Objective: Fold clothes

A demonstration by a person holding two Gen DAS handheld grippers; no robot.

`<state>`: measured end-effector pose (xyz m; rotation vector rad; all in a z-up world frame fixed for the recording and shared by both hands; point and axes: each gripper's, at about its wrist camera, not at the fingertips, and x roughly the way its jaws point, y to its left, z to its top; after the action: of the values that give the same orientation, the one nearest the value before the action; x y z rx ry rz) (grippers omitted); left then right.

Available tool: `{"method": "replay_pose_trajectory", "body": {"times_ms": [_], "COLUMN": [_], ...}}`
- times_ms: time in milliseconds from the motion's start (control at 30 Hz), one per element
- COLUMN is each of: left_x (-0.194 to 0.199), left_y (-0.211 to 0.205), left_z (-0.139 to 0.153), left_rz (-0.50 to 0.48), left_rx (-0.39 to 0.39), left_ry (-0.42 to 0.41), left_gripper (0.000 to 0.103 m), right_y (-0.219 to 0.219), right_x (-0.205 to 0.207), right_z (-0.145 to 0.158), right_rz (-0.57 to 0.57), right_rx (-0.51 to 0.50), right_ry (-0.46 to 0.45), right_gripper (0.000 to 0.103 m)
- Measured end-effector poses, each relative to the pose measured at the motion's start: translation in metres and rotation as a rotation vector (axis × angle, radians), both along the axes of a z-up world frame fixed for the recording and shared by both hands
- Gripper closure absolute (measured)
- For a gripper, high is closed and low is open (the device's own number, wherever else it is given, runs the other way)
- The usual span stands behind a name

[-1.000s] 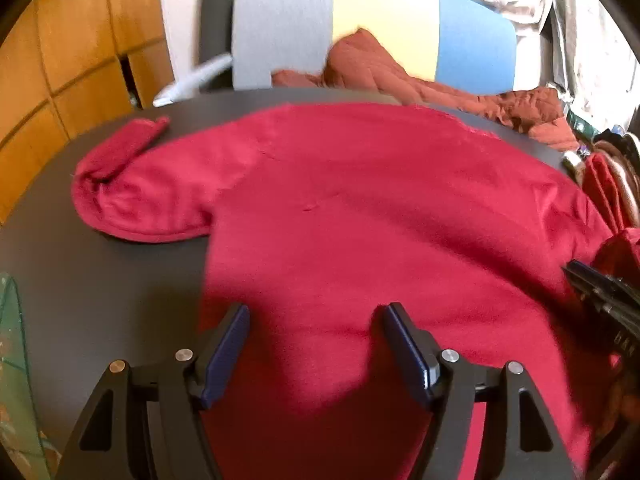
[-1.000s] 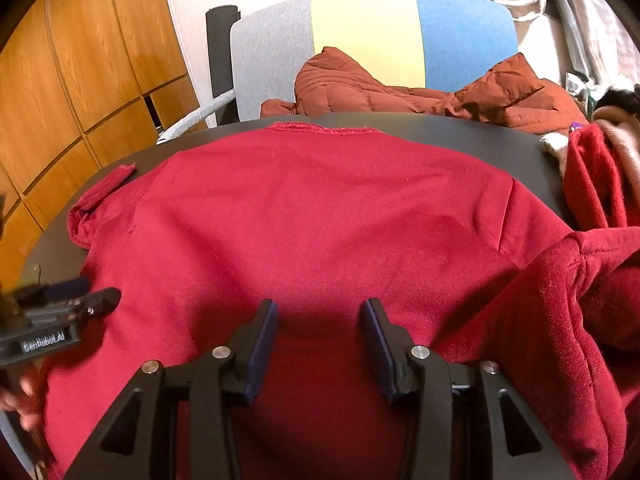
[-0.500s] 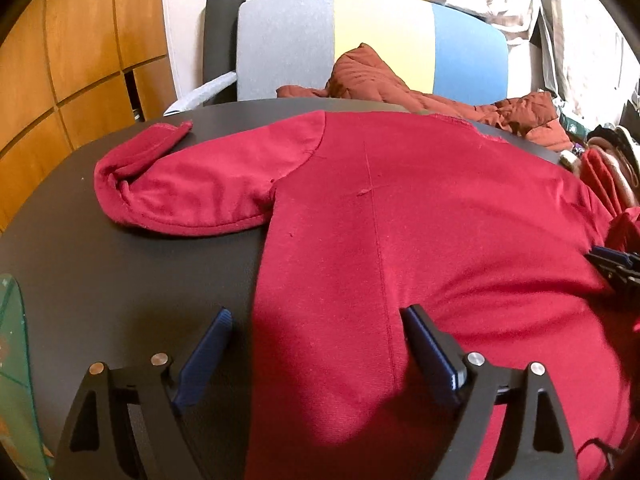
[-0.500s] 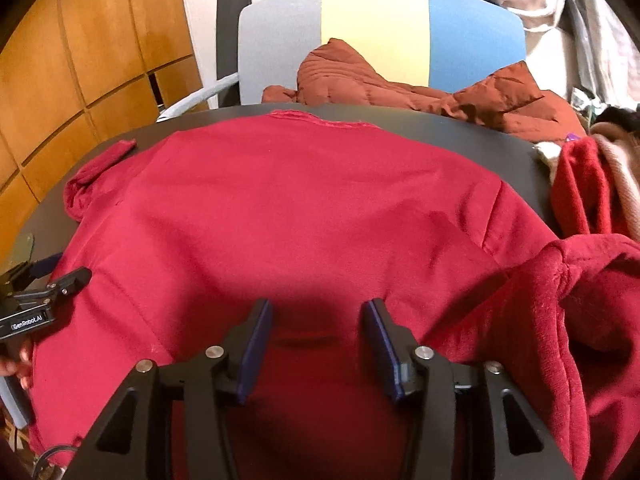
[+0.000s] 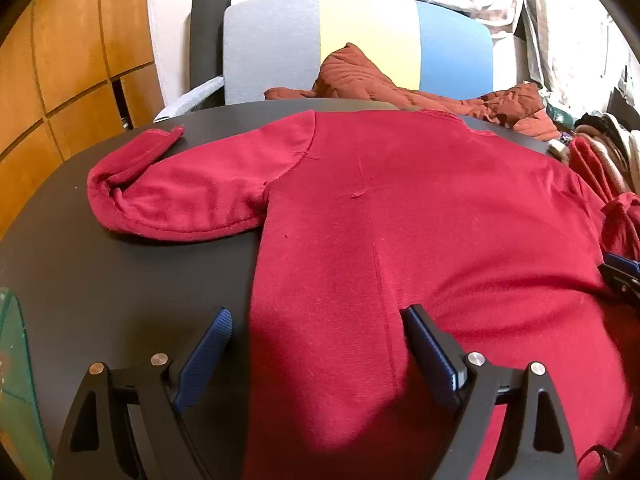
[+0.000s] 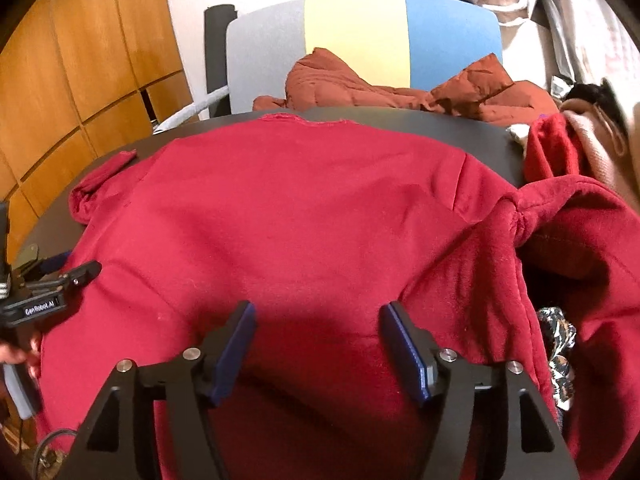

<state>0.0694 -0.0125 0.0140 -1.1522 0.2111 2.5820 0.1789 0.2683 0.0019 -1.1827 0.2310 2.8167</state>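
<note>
- Both tongs have spread wider over the last second, and the left pair has slid towards the garment's left edge, so that bare dark bench now shows beside its left finger.
- Left tongs (image 5: pixel 316 344) stand wide, holding nothing; the left pad is over the bench, the right pad over the cloth.
- Right tongs (image 6: pixel 318 338) also stand wide and empty, both blue pads over the near part of the cloth.
- Crimson fleece sweatshirt (image 5: pixel 420 240) lies spread flat on the round dark bench (image 5: pixel 120 280); its left sleeve (image 5: pixel 180 196) is bent back on itself at far left, while the right sleeve (image 6: pixel 560 248) is bunched at the right edge.
- Beyond the bench stands a grey, yellow and blue chair (image 6: pixel 360 40) with a rust quilted jacket (image 6: pixel 360 88) on its seat.
</note>
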Motion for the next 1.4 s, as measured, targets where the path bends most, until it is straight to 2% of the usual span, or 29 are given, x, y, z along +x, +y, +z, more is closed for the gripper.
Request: {"method": "replay_pose_trajectory", "body": {"times_ms": [300,400,467,600,733,833,933,1067,1233,1300,1400], "left_x": [0.001,0.002,0.001,0.002,0.002,0.002,0.003,0.004,0.004,0.004,0.005], "left_y": [0.007,0.008,0.007,0.007,0.006,0.001,-0.002,-0.001,-0.001,-0.001,-0.002], "left_z": [-0.002,-0.002,-0.002,-0.003,-0.002,-0.002,-0.002,-0.002,-0.002,-0.002,-0.002], "left_rz": [0.022,0.026,0.027,0.024,0.000,-0.018,-0.023,-0.020,-0.018,-0.017,-0.016], "left_rx": [-0.004,-0.002,0.000,0.004,0.002,0.009,0.020,0.017,0.023,0.024,0.026], "left_ry": [0.008,0.008,0.007,0.011,0.011,0.006,0.008,0.014,0.014,0.015,0.019], "left_gripper": [0.010,0.010,0.010,0.010,0.010,0.010,0.010,0.010,0.010,0.010,0.010], "right_y": [0.004,0.006,0.012,0.032,0.066,0.100,0.138,0.179,0.213,0.218,0.219], "right_x": [0.001,0.001,0.008,0.043,0.085,0.116,0.148,0.179,0.185,0.188,0.192], "right_z": [-0.004,0.001,0.008,0.024,0.035,0.037,0.037,0.024,-0.003,-0.017,-0.037], "right_rz": [0.004,-0.003,-0.023,-0.089,-0.184,-0.289,-0.405,-0.544,-0.687,-0.757,-0.864], "right_rx": [-0.010,-0.032,-0.089,-0.243,-0.340,-0.427,-0.574,-0.888,-1.232,-1.389,-1.568], "right_ry": [0.035,0.005,-0.011,0.026,0.047,0.027,0.041,0.118,0.167,0.204,0.239], "right_gripper": [0.033,0.033,0.033,0.026,0.024,0.020,0.020,0.017,0.011,0.010,0.008]}}
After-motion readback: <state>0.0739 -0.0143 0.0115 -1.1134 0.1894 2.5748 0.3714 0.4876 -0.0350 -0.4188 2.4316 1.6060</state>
